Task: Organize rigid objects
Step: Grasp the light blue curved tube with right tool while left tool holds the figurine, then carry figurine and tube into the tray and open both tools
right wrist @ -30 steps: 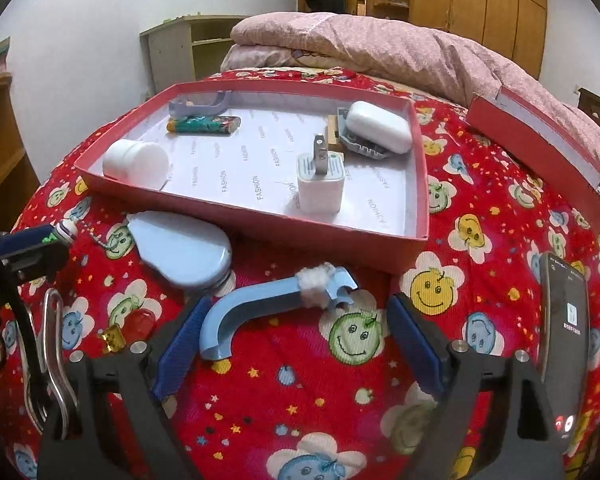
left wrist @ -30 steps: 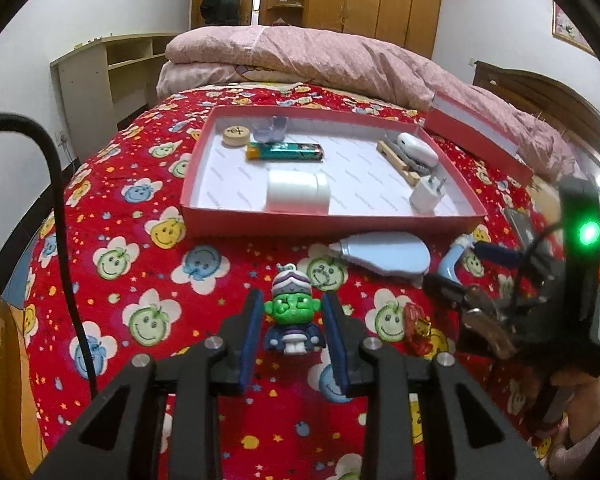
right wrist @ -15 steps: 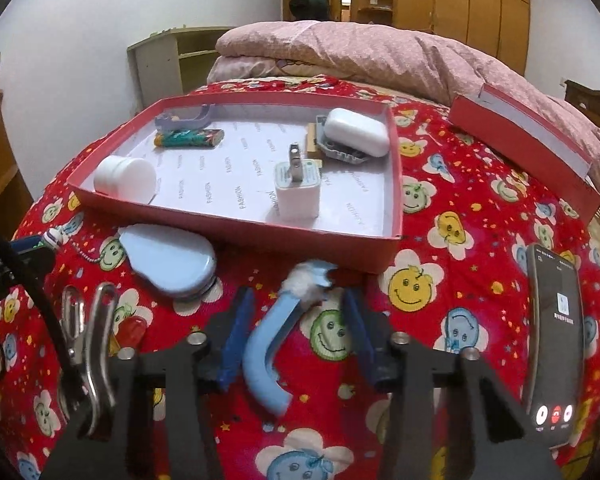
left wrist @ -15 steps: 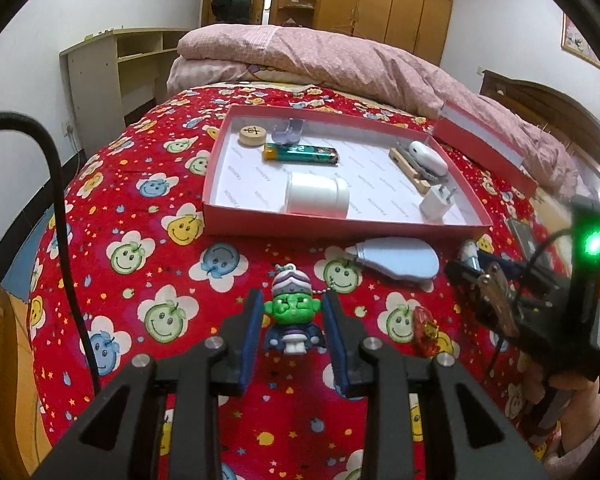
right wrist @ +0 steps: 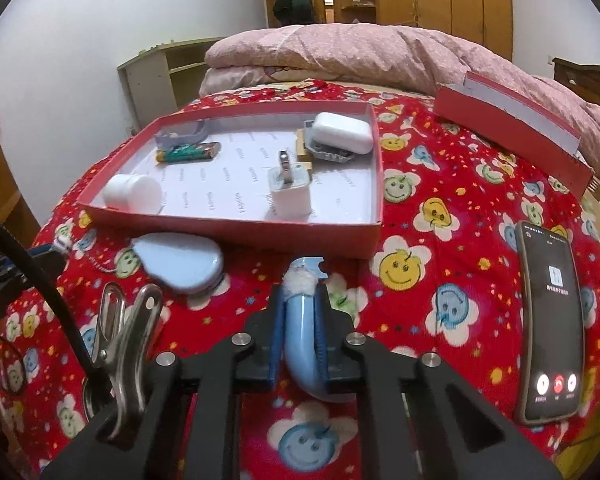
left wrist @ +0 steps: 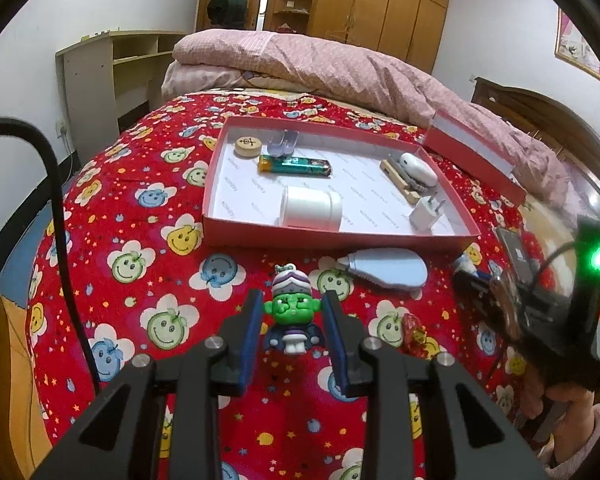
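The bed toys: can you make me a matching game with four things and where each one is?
Things:
1. green figurine
2. blue curved piece
3. white charger plug
4. phone

Places:
A. inside the red box
B. lying on the bedspread, untouched
C. between the left gripper pads
D. pinched in the right gripper

Pairs: 1-C, 2-D, 3-A, 4-B

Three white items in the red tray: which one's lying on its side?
The white jar at the tray's near edge, cylinder wall down. The charger plug stands prongs-up; the white case rests flat on a grey holder.
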Demonstrator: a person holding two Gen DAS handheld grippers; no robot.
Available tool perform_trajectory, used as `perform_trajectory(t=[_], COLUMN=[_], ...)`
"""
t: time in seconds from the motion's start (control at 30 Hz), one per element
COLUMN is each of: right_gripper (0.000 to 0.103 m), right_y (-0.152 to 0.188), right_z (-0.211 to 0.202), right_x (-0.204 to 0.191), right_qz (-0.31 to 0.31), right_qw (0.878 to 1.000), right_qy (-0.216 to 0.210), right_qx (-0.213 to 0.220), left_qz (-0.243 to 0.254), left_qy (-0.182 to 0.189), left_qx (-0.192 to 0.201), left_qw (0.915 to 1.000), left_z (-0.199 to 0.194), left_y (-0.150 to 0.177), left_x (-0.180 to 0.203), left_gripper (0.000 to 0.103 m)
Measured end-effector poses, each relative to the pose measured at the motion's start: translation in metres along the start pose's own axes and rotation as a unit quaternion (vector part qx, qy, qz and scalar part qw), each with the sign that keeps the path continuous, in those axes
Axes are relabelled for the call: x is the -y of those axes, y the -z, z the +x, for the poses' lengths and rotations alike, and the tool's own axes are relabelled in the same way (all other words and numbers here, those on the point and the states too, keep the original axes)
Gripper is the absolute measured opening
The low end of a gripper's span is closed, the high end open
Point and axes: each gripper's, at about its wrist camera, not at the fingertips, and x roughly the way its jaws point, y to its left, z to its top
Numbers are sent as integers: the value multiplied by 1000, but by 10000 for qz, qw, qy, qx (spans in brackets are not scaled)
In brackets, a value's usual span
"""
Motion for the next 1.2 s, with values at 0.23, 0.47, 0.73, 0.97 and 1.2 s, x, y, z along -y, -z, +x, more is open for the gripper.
perform_trajectory(t=[0.23,0.47,0.73,0.97,1.2], right_gripper=[15,15,15,15,15], right_y=[2,-3,-4,-3,-4], right_z=[-11,-15,-19,-19,-16], right_x=[-6,-11,-13,-8,-7], right_qz=[84,144,203,254,233], right_qw=[9999,9995,9992,9992,9993], right_qy=[-89,-275,-322,-294,-270], right_qx=[40,47,128,111,61], left_qz=[126,169,141,163,134], left_qy=[95,150,257,212,34], left_qx=[41,129,112,87,-87], left_qw=[9999,9997,9995,9996,9999], left_z=[0,4,22,46,77], left_y=[-13,-45,-80,-106,-115], left_x=[6,9,10,12,5], left_gripper=[31,31,31,31,31])
